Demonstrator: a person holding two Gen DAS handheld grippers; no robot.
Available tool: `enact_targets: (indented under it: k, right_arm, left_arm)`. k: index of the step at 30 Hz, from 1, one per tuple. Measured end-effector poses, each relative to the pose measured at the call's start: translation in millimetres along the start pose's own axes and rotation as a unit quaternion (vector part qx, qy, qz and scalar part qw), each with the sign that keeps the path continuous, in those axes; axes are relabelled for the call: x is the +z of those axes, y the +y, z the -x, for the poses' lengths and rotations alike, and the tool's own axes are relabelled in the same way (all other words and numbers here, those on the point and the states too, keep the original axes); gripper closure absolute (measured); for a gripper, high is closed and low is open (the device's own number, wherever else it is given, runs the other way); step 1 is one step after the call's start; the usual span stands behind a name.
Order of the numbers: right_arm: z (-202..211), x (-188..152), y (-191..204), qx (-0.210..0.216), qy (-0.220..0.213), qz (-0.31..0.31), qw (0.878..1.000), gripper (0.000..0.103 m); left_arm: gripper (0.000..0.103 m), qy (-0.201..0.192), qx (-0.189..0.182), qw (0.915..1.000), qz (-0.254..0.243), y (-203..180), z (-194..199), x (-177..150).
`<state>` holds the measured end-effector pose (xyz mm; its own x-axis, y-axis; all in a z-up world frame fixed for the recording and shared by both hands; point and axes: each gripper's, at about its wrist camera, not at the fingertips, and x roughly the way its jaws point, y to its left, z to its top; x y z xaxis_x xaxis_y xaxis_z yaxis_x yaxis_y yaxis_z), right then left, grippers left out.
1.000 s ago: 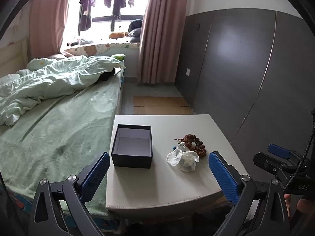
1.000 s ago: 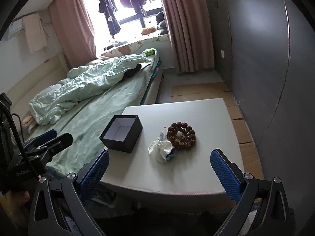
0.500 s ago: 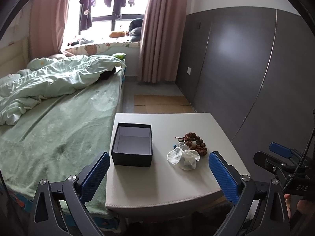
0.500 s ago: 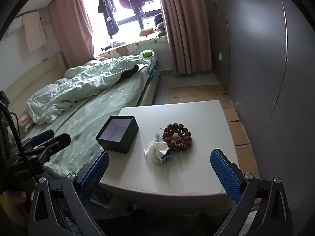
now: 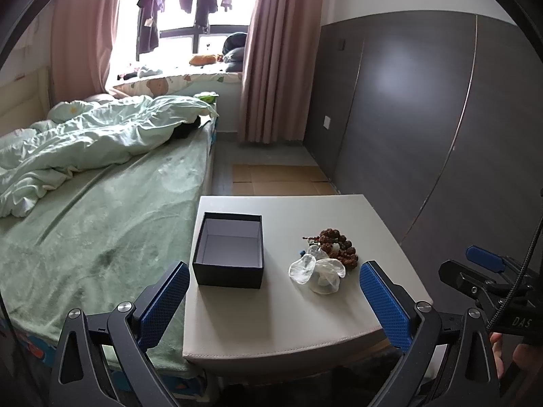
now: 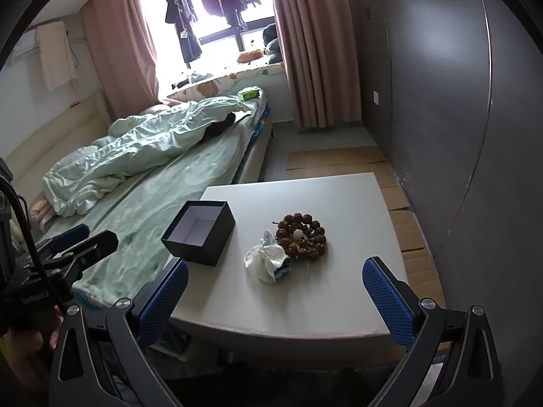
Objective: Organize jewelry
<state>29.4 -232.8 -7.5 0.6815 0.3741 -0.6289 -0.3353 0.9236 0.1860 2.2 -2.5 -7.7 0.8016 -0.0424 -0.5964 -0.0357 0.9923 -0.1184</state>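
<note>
Black-framed tongs (image 5: 273,300) with blue textured pads (image 5: 385,300) (silver screws, black cable).

"DAS" on right claw (image 5: 488,268) body

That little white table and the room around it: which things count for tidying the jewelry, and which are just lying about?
For the job:
open dark square box
brown wooden bead bracelet
crumpled clear plastic bags

Lying about:
rumpled pale green duvet
flattened brown cardboard
dark hanging clothes
</note>
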Motion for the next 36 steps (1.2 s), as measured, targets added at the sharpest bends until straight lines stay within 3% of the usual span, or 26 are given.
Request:
enact_targets:
  k: [22,34,36]
  right_arm:
    - [-4.2,3.2,-4.8,-0.005,0.002,-0.007,1.000,0.000]
    - [-28.7,10.0,-26.2,-0.012,0.026,-0.041,0.999,0.000]
    - [-35.0,11.3,-34.3,-0.011,0.030,-0.056,0.998,0.000]
  left_arm:
    - [0.002,0.003,-0.005,1.0000,0.003,2.3,-5.7,5.0]
    - [0.003,0.043,-0.044,0.9980,0.012,-3.1,-48.8,13.5]
    - [0.008,0.052,-0.050,0.9972,0.016,-3.3,-59.4,14.5]
